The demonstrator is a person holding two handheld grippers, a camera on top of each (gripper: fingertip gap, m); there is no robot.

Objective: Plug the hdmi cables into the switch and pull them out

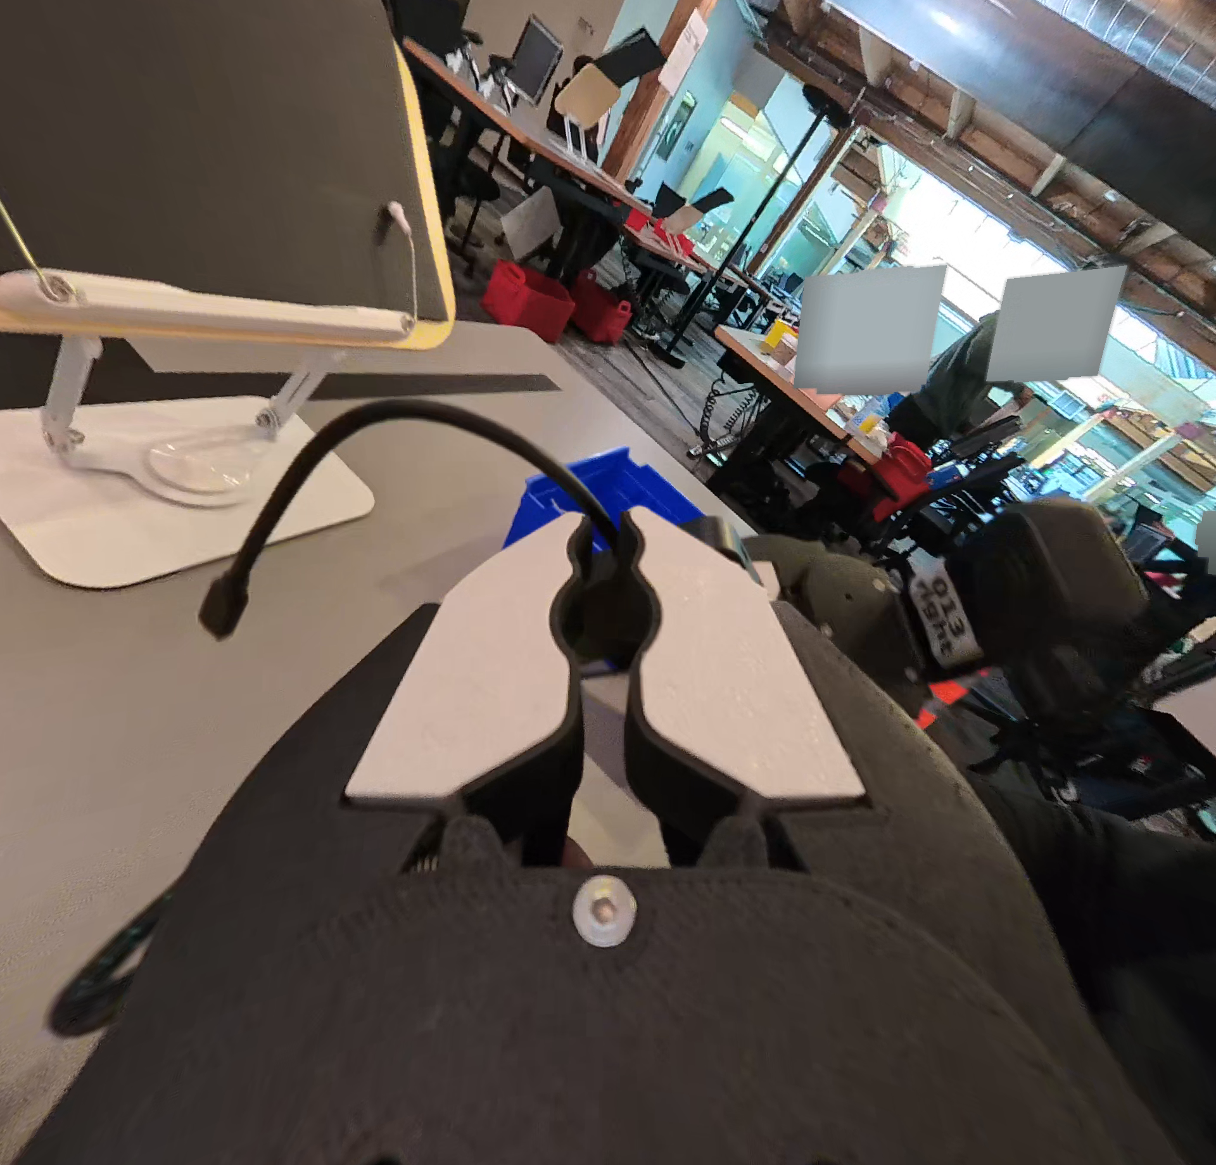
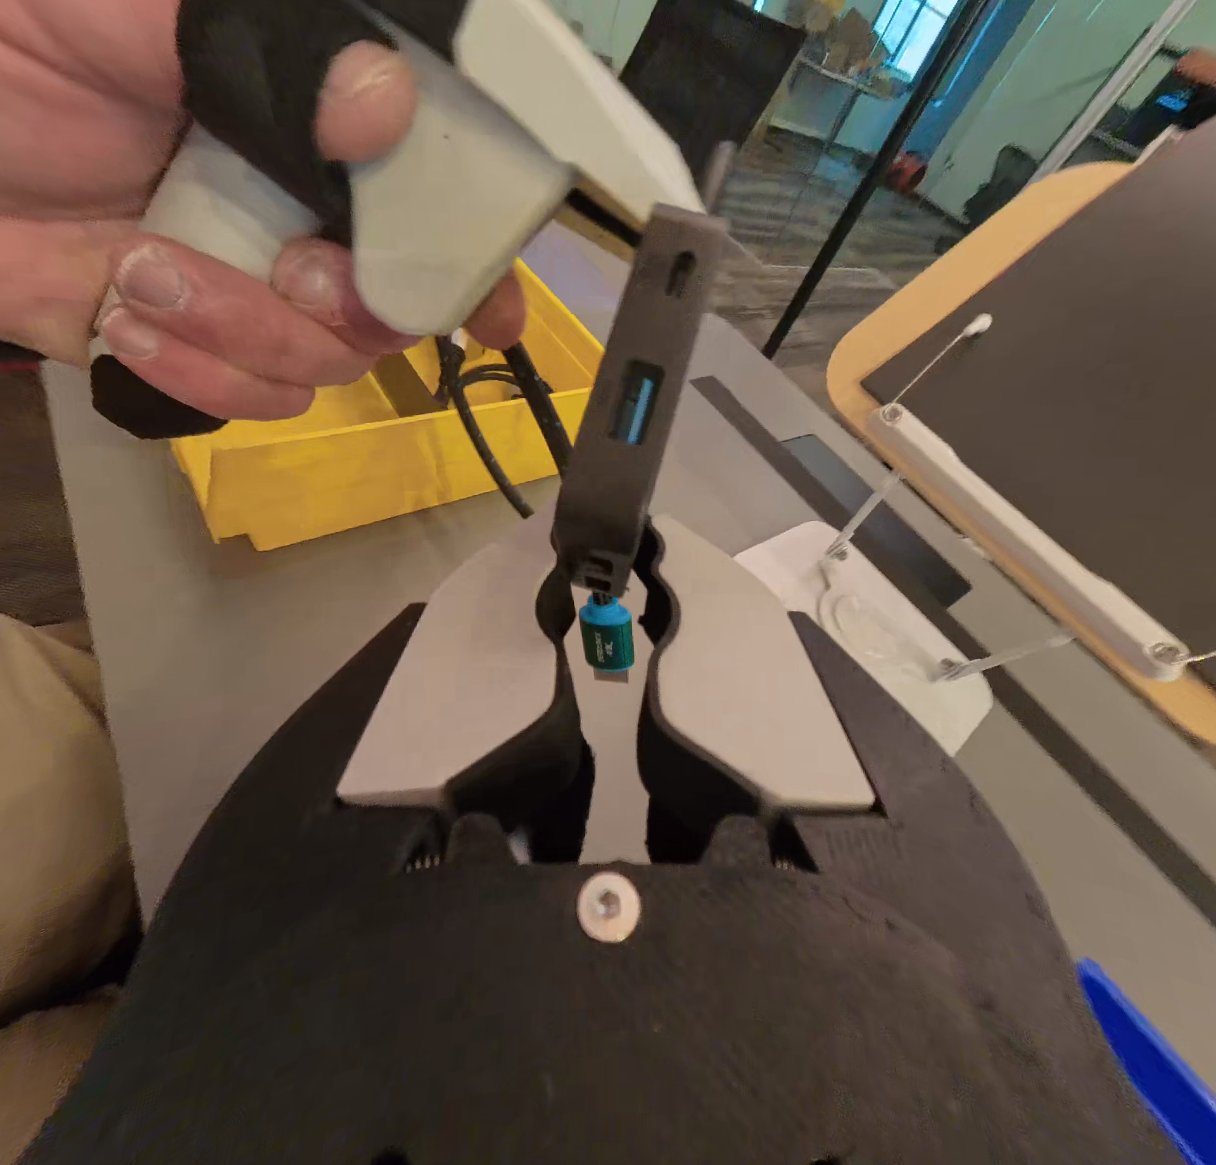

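My left gripper (image 1: 605, 528) is shut on the top end of the dark grey switch (image 2: 625, 409). The switch's own black pigtail cable (image 1: 408, 413) arcs left to a loose plug (image 1: 224, 603). In the right wrist view the left gripper (image 2: 632, 218), held by a hand (image 2: 197, 291), hangs the switch down to my right gripper (image 2: 605, 547). A teal HDMI plug (image 2: 605, 640) sits between the right fingers, just below the switch's lower end. Its metal tip points toward the camera, away from the switch. The right fingers stand close together and seem to pinch the cable behind the plug.
A yellow bin (image 2: 368, 468) with black cables (image 2: 526, 409) stands on the grey table (image 1: 131, 738) at the far left. A blue bin (image 1: 612, 482) lies beyond the left gripper. A white stand (image 1: 197, 495) carries a dark, yellow-edged board (image 2: 1053, 343). Tip to tip, the grippers are about 7 cm apart.
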